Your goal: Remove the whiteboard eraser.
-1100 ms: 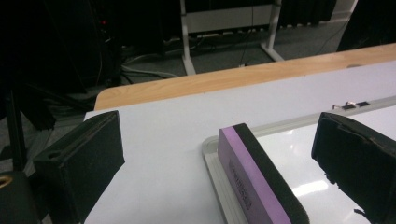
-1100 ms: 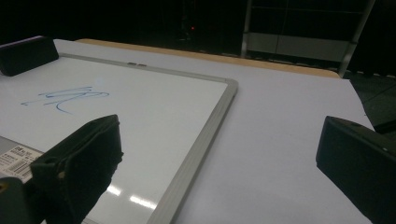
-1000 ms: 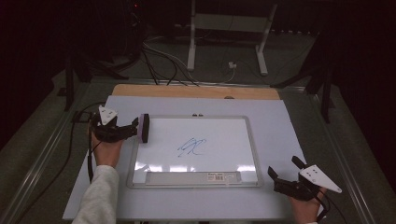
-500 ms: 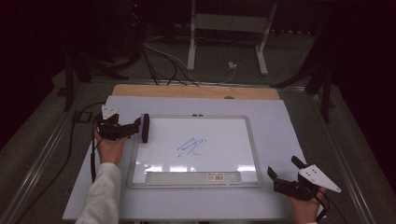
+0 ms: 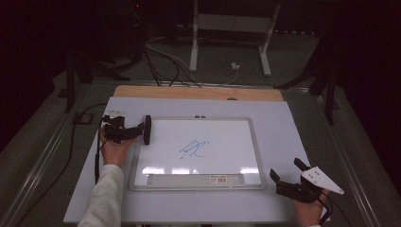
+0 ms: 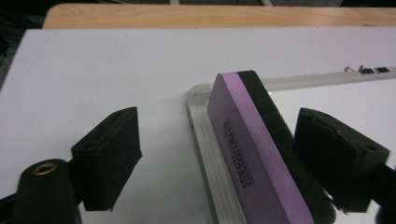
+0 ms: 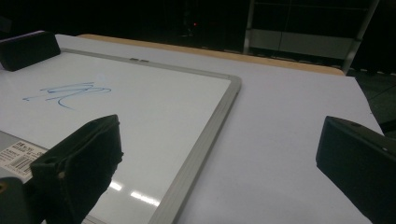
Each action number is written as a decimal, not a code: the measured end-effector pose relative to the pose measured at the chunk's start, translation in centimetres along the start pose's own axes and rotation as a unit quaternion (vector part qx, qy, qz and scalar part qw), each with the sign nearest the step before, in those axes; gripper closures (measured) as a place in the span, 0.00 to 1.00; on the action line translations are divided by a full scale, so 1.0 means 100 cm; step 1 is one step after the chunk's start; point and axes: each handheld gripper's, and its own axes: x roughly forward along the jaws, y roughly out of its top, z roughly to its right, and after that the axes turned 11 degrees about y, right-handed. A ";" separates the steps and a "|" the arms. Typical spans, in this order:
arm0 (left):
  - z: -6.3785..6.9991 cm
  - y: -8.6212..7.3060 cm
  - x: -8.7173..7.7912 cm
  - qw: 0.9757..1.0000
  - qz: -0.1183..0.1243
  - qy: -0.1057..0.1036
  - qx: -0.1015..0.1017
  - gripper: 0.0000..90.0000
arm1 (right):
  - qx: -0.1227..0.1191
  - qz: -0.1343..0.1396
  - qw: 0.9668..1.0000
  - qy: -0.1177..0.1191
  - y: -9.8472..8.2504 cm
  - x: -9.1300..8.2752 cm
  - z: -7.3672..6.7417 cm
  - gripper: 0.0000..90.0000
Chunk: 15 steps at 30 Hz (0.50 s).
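Straddling the eraser [image 6: 261, 149] on the whiteboard's [image 5: 255, 142] left edge, left tool [image 5: 137, 132] closing.

We see a glossy whiteboard [image 5: 217, 146] at the centre of the high view, its smooth white face throwing back bright glints along the lower edge, bounded by a ribbed, matt silver frame that looks like brushed metal. On its left rim stands an eraser [image 6: 261, 144] with a smooth purple foam body and a coarse black felt face. The jaws of the left gripper [image 6: 233, 161] either side of it look like matt black plastic, slightly grainy. Beneath lies a matt white sheet [image 5: 283, 123], smooth as paper, over a table [image 5: 198, 92] whose pale wood edge shows at the top.
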 end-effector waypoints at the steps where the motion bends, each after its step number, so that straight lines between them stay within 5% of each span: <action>1: 0.000 0.000 0.000 1.000 0.000 0.000 0.000 0.20 | 0.000 0.000 1.000 0.000 0.000 0.000 0.000 0.01; 6: 0.006 -0.004 0.004 1.000 -0.017 -0.004 0.015 0.30 | 0.001 -0.001 1.000 -0.001 0.000 0.000 0.000 0.01; 15: 0.007 -0.005 0.004 0.999 -0.023 -0.027 0.008 0.45 | 0.003 -0.003 1.000 -0.004 0.000 0.000 0.000 0.01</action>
